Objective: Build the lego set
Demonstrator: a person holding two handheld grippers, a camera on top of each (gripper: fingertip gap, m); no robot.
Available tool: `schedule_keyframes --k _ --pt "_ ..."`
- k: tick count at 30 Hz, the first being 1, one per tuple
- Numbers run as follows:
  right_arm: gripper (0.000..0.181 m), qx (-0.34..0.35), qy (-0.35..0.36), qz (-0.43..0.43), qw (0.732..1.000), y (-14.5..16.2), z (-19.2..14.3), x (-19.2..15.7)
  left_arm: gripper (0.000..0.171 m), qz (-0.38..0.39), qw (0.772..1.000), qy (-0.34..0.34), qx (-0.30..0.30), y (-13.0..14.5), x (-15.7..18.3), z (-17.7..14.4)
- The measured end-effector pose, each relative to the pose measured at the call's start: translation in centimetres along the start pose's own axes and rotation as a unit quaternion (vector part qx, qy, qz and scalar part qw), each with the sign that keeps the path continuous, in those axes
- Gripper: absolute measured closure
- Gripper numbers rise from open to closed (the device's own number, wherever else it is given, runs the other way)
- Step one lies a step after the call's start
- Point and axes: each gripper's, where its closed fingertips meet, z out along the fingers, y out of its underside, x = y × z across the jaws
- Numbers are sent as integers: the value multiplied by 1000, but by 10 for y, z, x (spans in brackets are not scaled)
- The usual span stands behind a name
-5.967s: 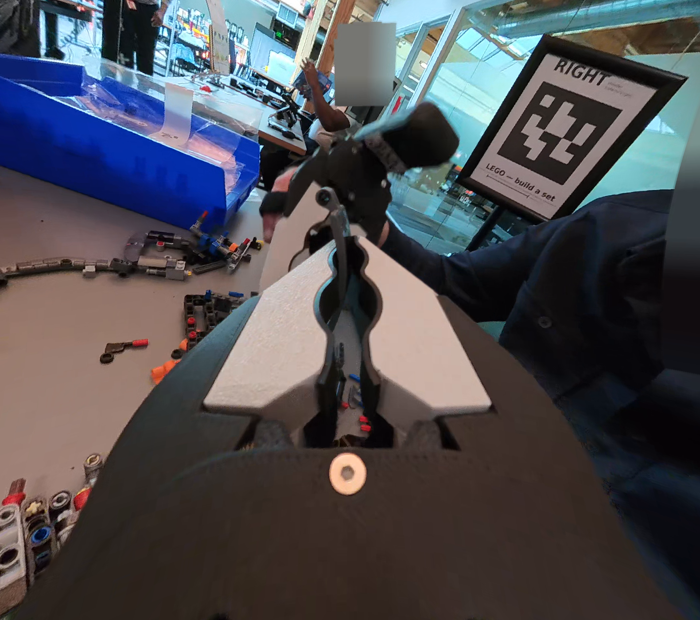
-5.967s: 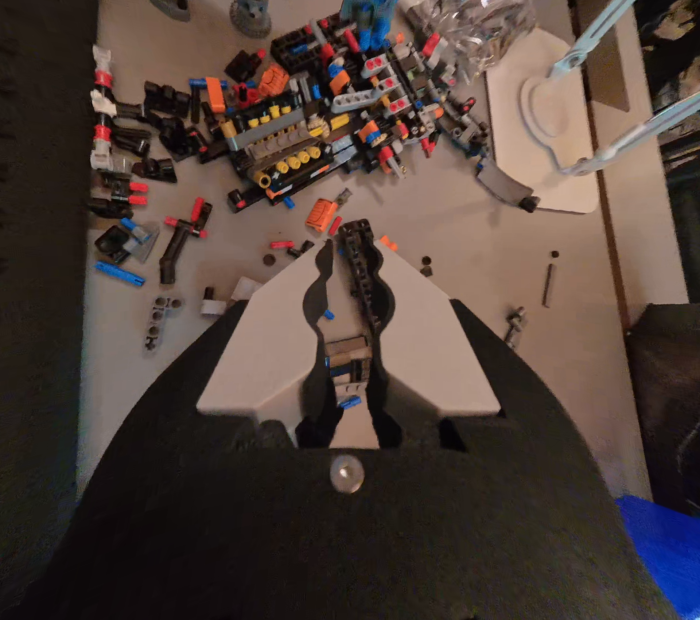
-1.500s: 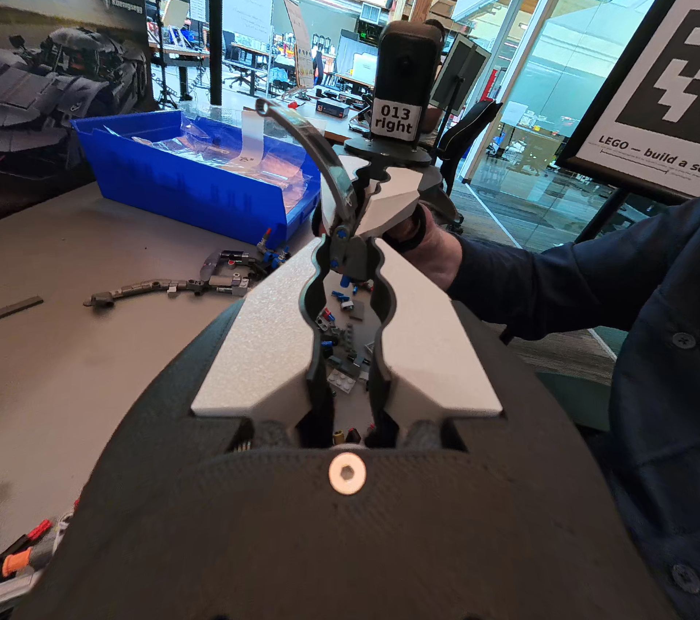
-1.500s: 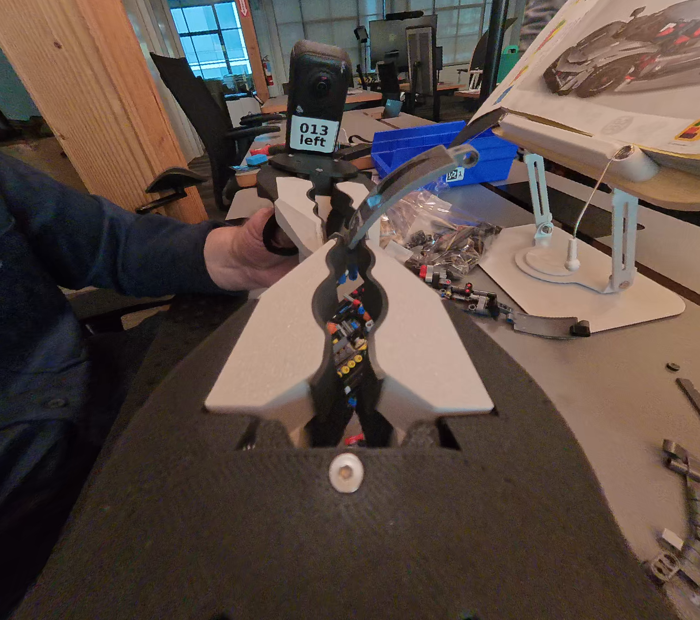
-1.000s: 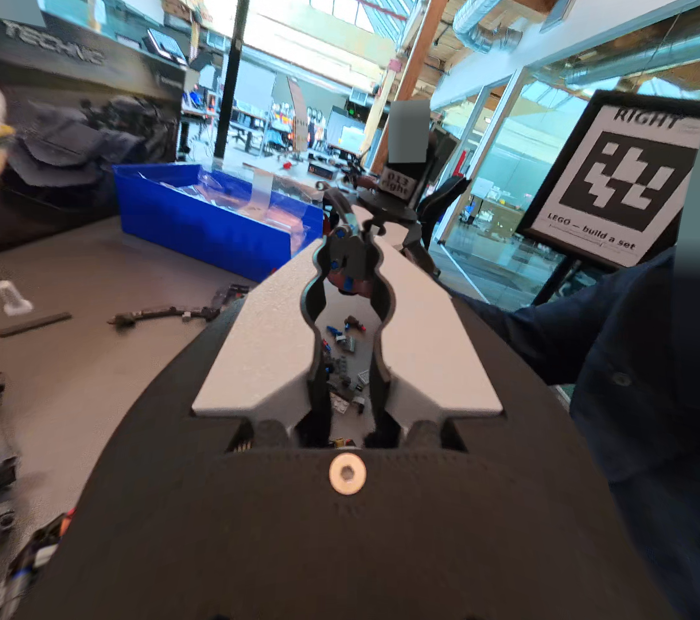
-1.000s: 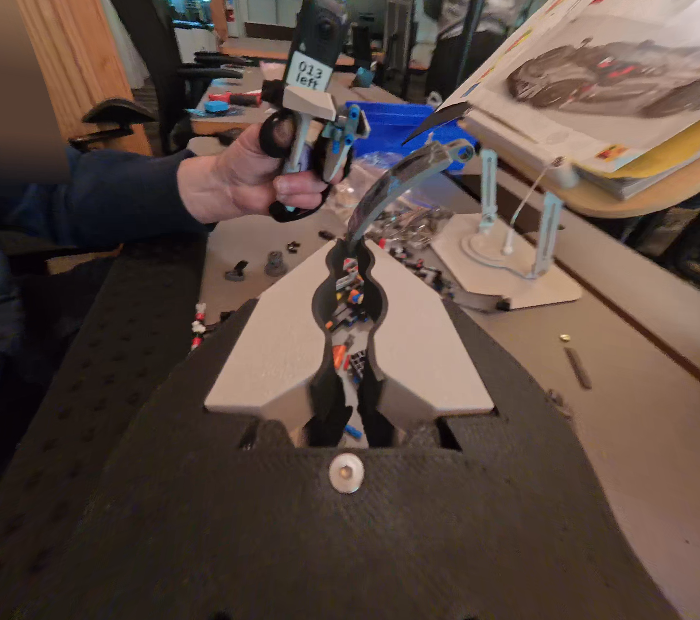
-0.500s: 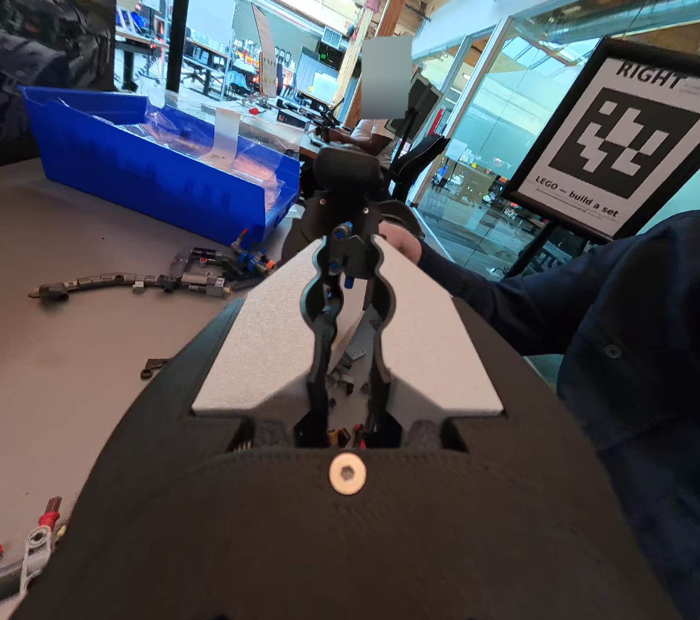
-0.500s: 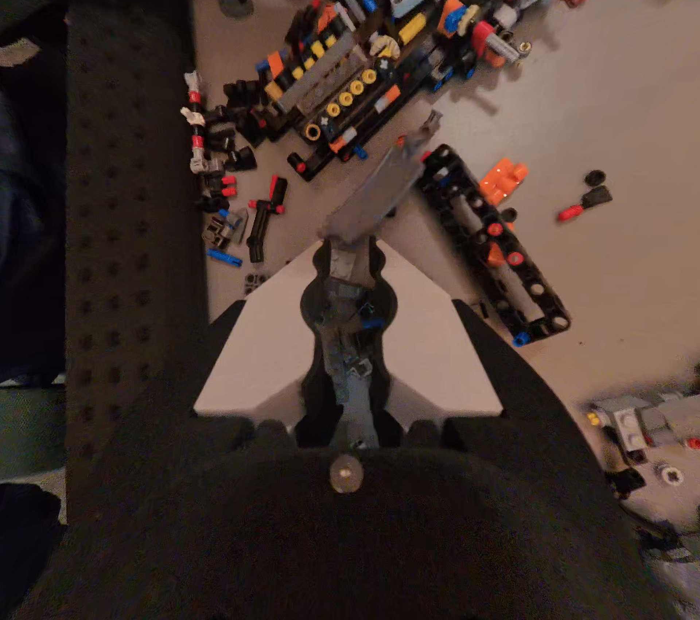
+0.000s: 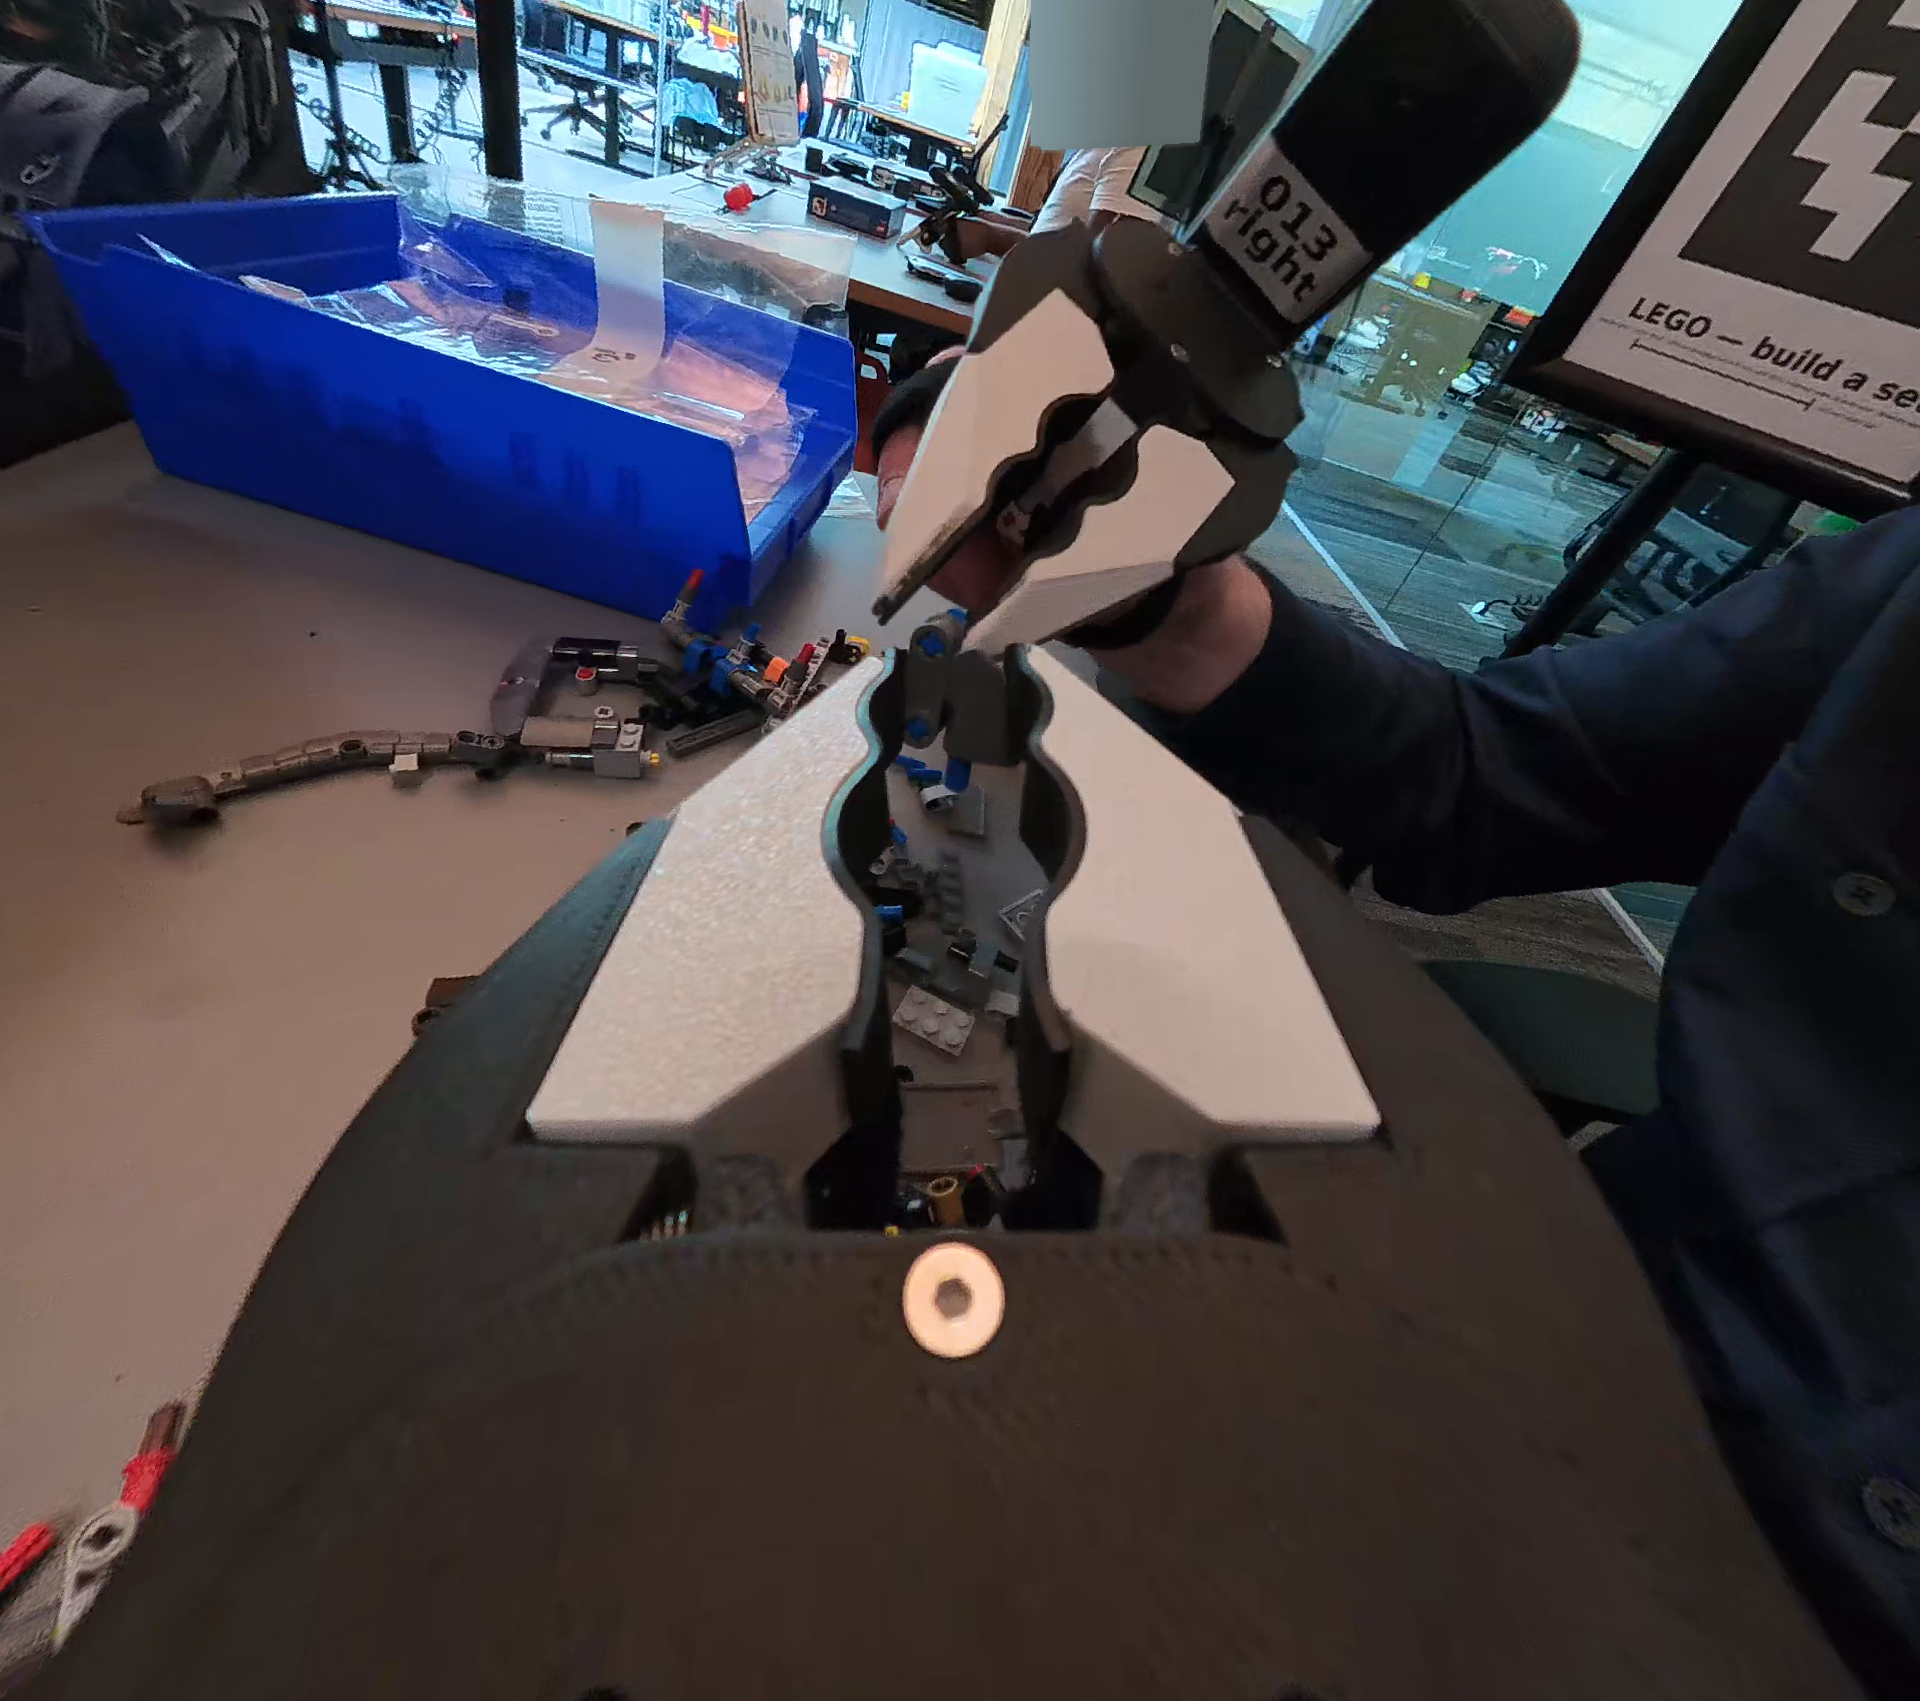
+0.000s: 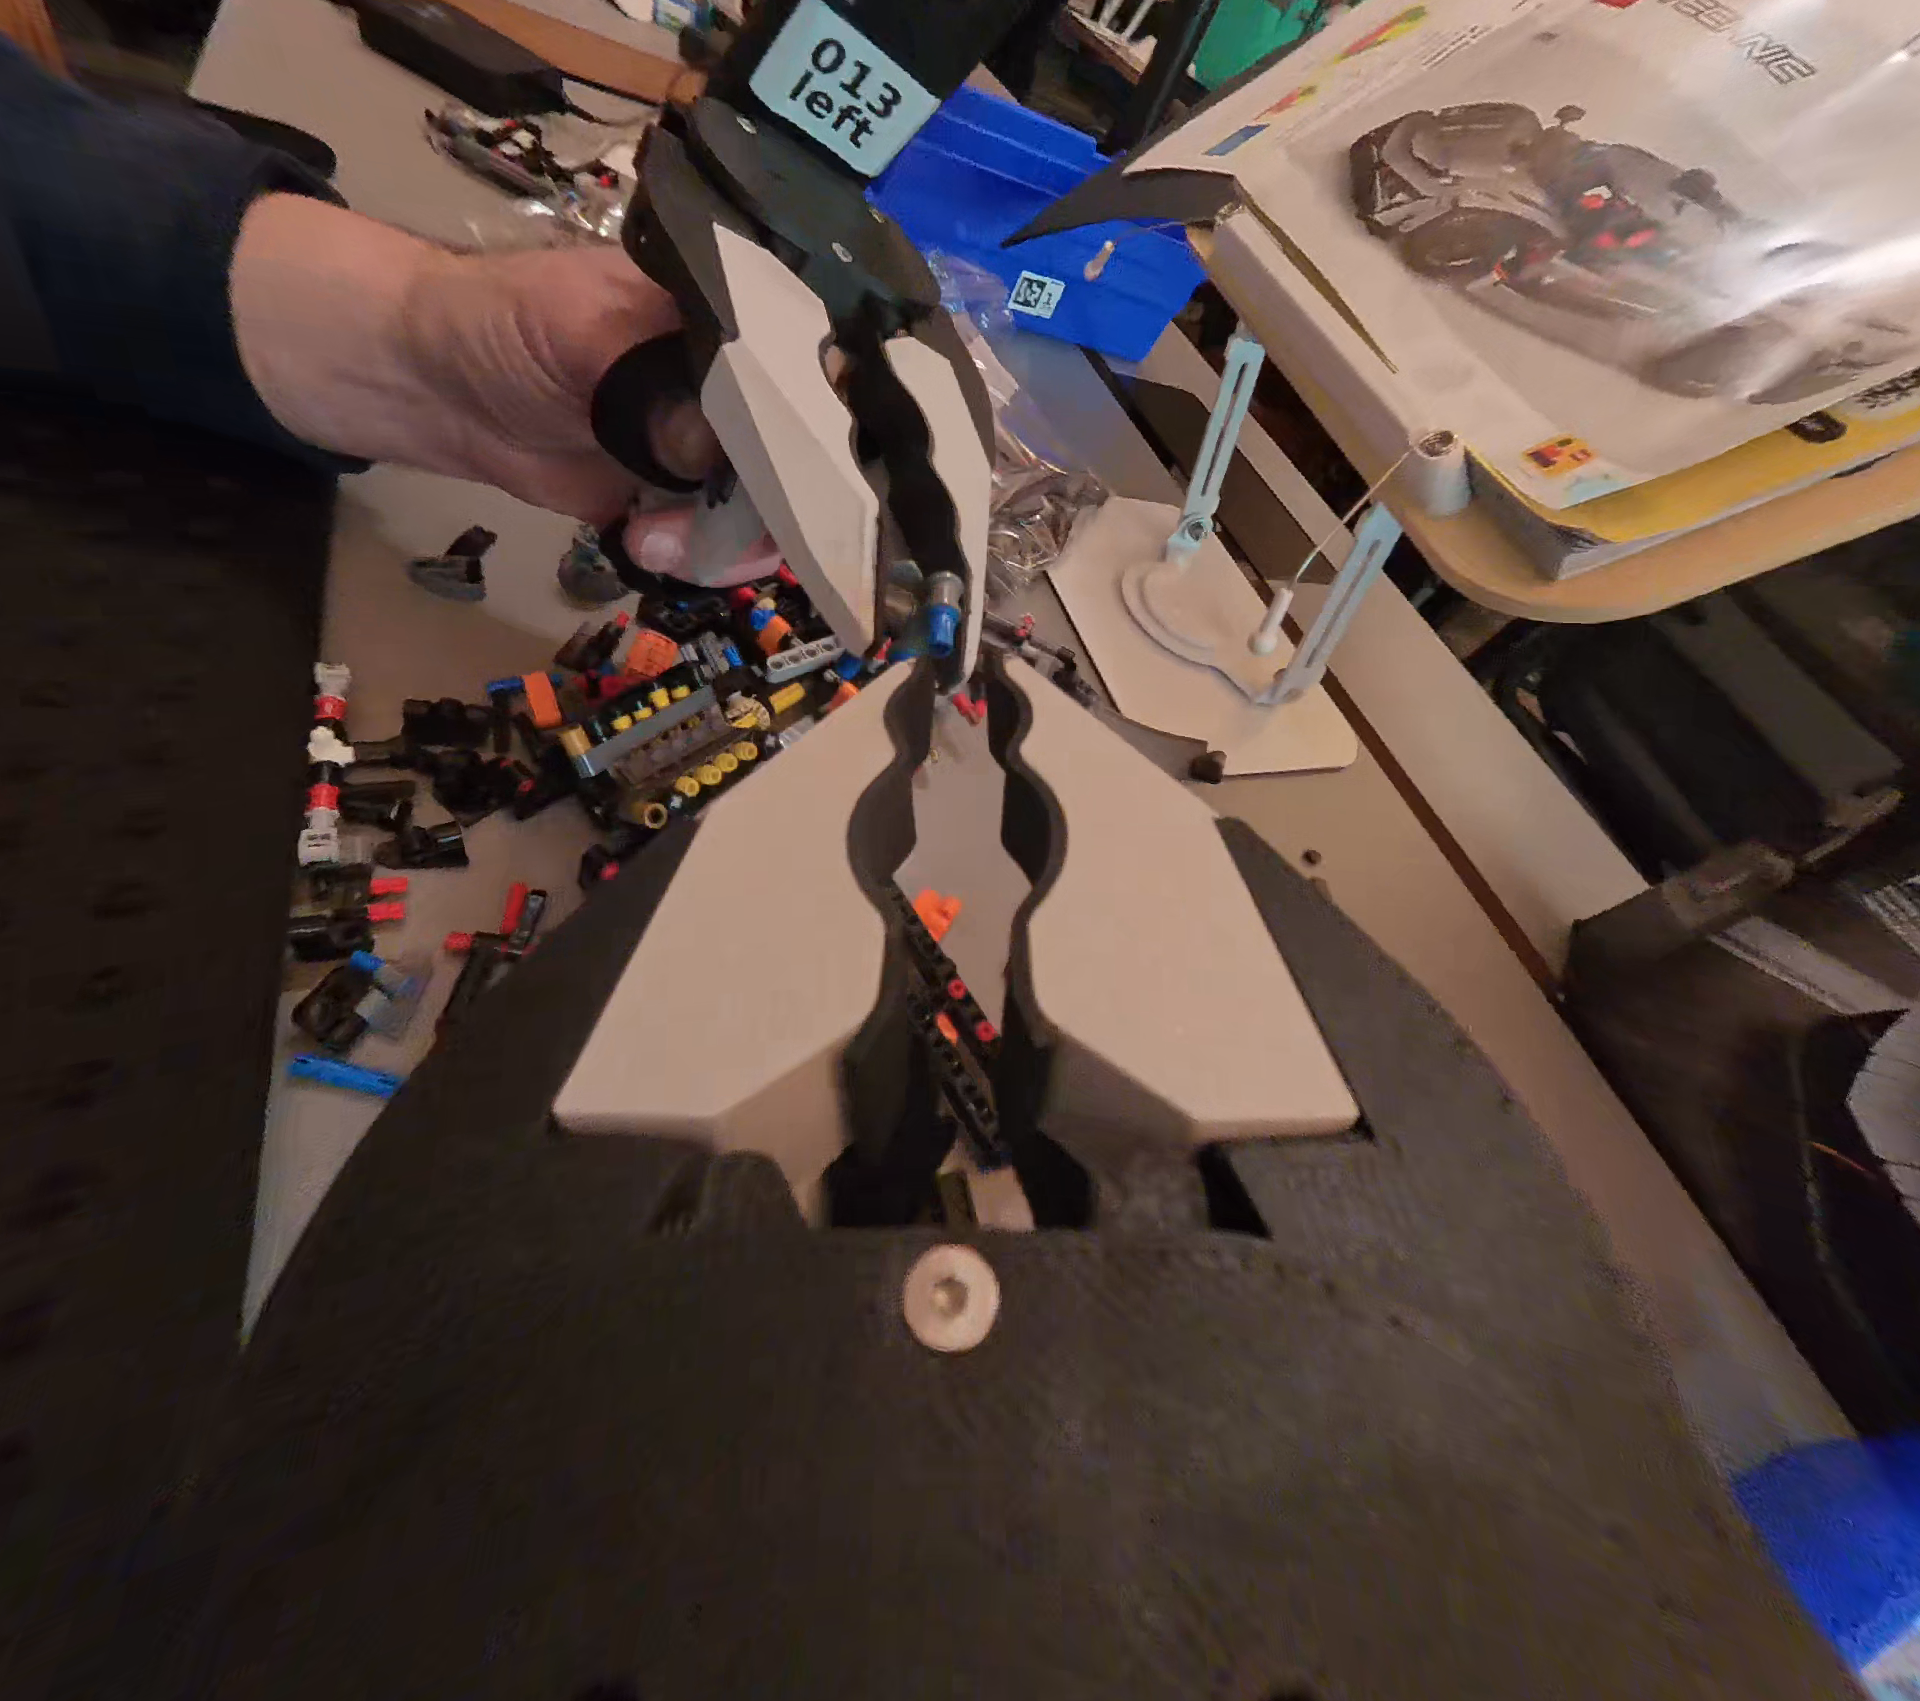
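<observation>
Left gripper [image 9: 951,685] jaws clamped on grey piece [image 9: 961,701] — right gripper [image 10: 951,690] jaws parted, empty.

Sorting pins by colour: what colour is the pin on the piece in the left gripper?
Blue pin, clearest in the right wrist view.

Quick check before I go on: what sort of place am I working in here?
Likely an open-plan workshop or lab with a building station: a grey worktable strewn with loose bricks, an instruction booklet on a stand, and a blue parts bin.

Left gripper [image 9: 951,685] clamped, right gripper [image 10: 951,683] parted (tips nearly touching).
</observation>
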Motion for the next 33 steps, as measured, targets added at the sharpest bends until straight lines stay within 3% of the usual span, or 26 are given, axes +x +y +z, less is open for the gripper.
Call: schedule_keyframes --k 6,9,15,20,27,33 --pt "180 -10 32 -50 998 -4 2 -2 155 -6 1000 7 5 -2 3 1" --pt "180 -5 30 -36 999 -5 2 -2 155 -4 1000 6 5 -2 3 1" --pt "173 -41 69 -101 992 -1 3 1 155 20 999 -27 -36 4 -1 0" --pt "179 -74 109 -206 970 0 5 -3 155 -26 998 -6 -48 9 -1 -1" --pt "179 -92 116 -239 960 3 8 -6 155 -100 993 45 -45 14 1 -1" --pt "179 -113 115 -282 946 6 12 -12 155 -108 990 52 -81 23 4 -4"
